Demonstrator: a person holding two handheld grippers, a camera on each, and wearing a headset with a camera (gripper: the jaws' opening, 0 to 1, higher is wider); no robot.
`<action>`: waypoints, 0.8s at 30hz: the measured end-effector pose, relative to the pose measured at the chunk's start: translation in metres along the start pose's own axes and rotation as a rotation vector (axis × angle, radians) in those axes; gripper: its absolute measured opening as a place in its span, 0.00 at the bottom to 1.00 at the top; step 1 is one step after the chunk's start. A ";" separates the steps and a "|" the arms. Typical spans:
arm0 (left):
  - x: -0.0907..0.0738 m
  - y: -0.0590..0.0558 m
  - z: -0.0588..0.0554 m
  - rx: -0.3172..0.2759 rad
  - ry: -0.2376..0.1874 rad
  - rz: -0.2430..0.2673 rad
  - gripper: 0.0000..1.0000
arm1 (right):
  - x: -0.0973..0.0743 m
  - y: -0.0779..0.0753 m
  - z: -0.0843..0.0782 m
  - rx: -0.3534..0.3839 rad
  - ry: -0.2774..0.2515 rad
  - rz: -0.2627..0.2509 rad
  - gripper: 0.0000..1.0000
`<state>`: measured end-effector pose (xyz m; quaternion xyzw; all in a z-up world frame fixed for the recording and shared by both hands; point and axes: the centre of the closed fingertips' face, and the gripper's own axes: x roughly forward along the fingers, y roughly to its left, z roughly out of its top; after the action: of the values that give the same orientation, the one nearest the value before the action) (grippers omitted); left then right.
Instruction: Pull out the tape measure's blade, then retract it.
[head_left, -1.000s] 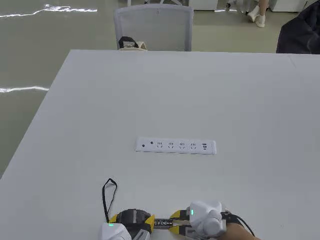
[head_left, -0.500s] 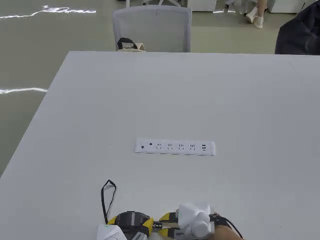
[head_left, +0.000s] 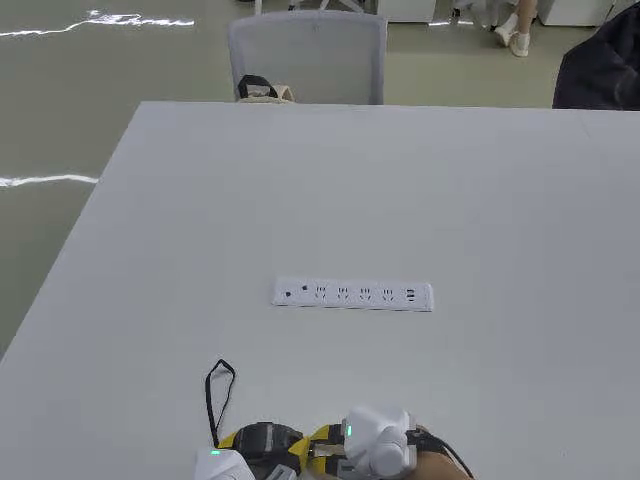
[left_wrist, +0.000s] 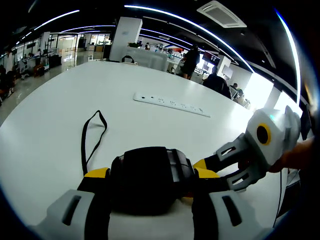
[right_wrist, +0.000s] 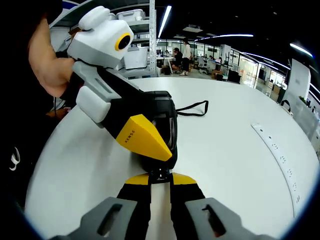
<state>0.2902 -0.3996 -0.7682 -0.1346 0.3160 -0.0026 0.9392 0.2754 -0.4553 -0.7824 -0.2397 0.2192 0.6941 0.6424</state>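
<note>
So the tape measure (right_wrist: 162, 117) sits right at the near edge of the white table (head_left: 400, 200), close to the person. It's a chunky black case with yellow trim. The left gripper (left_wrist: 150, 172) has its jaws clamped across the case from both sides, with the yellow tips pressed tight against it. The right gripper (right_wrist: 160, 181) comes in from the other side, jaws nearly together and pinching the end of the blade (right_wrist: 159, 174) right at the mouth of the case. Barely any blade is out; the tip sits just off the housing.

The black wrist strap (head_left: 218, 392) trails off the case and lies in a loose loop flat on the table, on the far side from the person.

Writing-wise there isn't much. In the right gripper view there's small dark lettering on the yellow pad (right_wrist: 142, 137) of the left gripper's jaw. It might start with "KEN", but I honestly can't make it out for sure. I can't see any brand on the tape case itself, and the blade markings are too hidden to read.

Further out in the middle of the table is a long white power strip (head_left: 352, 295) with a row of sockets, well apart from everything else. A grey mesh chair (head_left: 307, 55) is pushed up to the far edge of the table.
</note>
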 end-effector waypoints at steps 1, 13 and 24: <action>0.000 0.000 0.000 0.000 0.001 -0.001 0.63 | 0.001 0.000 0.000 -0.006 -0.001 0.000 0.12; -0.002 -0.003 0.001 0.004 0.008 -0.014 0.63 | 0.001 0.000 0.001 0.013 0.008 -0.007 0.13; -0.007 -0.007 0.004 0.095 0.026 -0.060 0.62 | -0.003 -0.003 0.004 0.035 0.021 -0.064 0.19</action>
<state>0.2869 -0.4046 -0.7594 -0.0995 0.3235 -0.0476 0.9398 0.2782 -0.4553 -0.7776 -0.2426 0.2303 0.6666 0.6661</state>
